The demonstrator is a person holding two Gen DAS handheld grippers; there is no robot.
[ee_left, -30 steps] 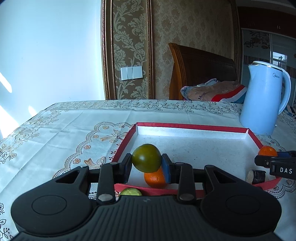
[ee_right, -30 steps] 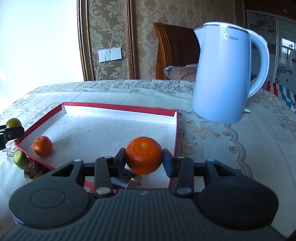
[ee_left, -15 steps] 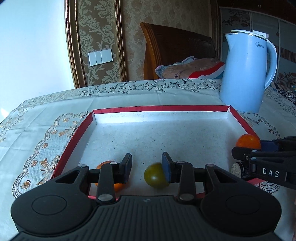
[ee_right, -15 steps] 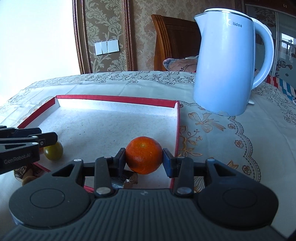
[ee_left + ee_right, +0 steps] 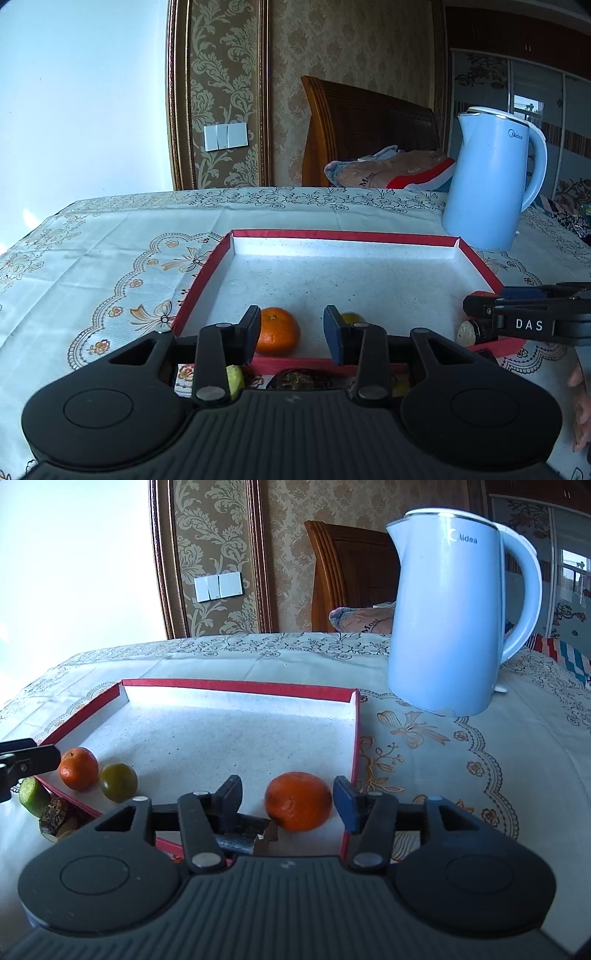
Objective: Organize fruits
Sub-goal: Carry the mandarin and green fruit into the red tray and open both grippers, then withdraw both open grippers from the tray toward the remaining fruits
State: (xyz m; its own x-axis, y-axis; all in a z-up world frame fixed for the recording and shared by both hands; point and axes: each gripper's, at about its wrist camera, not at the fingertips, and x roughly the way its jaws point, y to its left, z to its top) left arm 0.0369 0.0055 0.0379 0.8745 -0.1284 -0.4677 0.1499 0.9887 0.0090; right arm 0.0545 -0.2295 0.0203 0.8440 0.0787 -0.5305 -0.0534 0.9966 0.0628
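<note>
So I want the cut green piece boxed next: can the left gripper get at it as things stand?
Probably yes. The green piece lies outside the tray's near wall, just under the open left gripper; nothing covers it, though a brown lump sits close beside it.

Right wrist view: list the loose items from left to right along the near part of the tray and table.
Cut green fruit → small orange → dark green fruit → large orange → blue kettle.

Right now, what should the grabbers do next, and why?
Probably back the right gripper away: its jaws stand open and the orange already rests in the red tray. The left gripper is open too, and a green fruit waits outside.
</note>
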